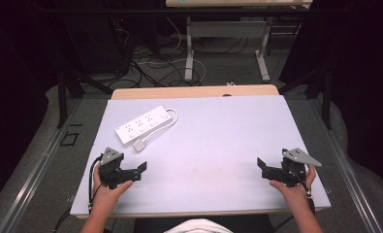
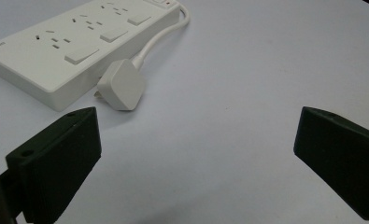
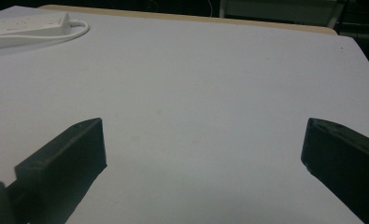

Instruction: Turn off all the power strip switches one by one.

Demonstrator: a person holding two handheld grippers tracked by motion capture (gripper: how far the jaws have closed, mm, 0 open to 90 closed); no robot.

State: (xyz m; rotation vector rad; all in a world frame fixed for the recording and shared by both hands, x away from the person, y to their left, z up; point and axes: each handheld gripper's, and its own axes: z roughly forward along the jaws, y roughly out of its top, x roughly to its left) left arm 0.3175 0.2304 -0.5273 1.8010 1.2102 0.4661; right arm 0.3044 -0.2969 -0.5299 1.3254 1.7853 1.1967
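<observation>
Across the pale table (image 1: 218, 145), one white power strip (image 1: 144, 124) lies up and ahead of the left gripper (image 1: 141, 169), its long axis slanting away from that gripper toward the far side. One white plug (image 2: 122, 85) on its single cord (image 2: 159, 39) rests just beside the strip's near edge, closest to the left gripper. Both the left and the right gripper (image 1: 260, 164) are released, jaws wide and empty; the right sits well apart from the strip.

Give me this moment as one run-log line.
left gripper: open, empty, near plug | right gripper: open, empty | power strip: untouched
</observation>
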